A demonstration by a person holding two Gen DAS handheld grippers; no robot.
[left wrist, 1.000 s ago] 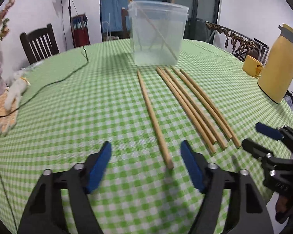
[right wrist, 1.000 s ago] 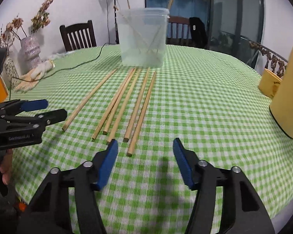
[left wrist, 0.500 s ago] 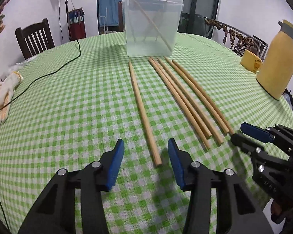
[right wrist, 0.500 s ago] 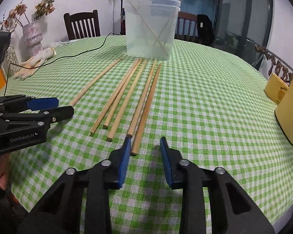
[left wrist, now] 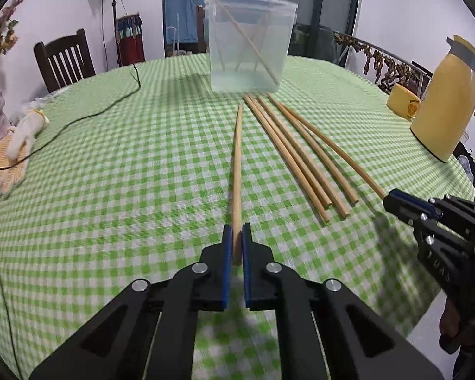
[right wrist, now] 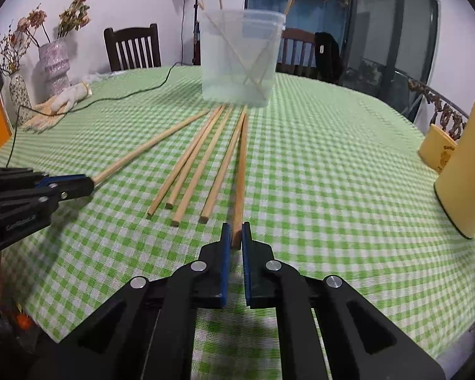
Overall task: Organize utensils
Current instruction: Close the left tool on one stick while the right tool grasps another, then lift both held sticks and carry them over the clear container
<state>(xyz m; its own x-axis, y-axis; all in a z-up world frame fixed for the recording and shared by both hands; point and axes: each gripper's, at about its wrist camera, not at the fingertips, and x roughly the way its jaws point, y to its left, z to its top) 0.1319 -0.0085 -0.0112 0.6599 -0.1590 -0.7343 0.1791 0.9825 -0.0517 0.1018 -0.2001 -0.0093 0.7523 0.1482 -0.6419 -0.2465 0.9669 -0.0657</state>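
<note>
I am clenching my left gripper [left wrist: 236, 237] on the near end of a lone wooden chopstick [left wrist: 237, 171], its blue pads [left wrist: 226, 253] pressing on either side of the stick, the jaws having just been closing around it; the chopstick is running away from me across the green checked tablecloth [left wrist: 126, 174] toward the clear plastic tub [left wrist: 248, 41] standing at the far middle of the table. My right gripper [right wrist: 236, 236] is likewise clamping the near end of the rightmost chopstick [right wrist: 240, 171] in the fanned row, its jaws also having just been closing on it; four more loose chopsticks [right wrist: 193, 161] are lying just to the left of that one, their far tips converging near the foot of the tub. Several thin sticks are already leaning crosswise inside the tub, though through the cloudy wall I cannot be sure how many. Whether either held stick is lifting off the cloth I cannot tell. A yellow thermos jug [left wrist: 443, 101] is standing at the right edge with a yellow cup [left wrist: 403, 104] beside it; a black cable [left wrist: 88, 117] is trailing across the left side toward a pair of work gloves [left wrist: 12, 158]; a dark wooden chair [right wrist: 133, 47] and a vase of dried flowers [right wrist: 52, 63] are sitting beyond the far left rim.
</note>
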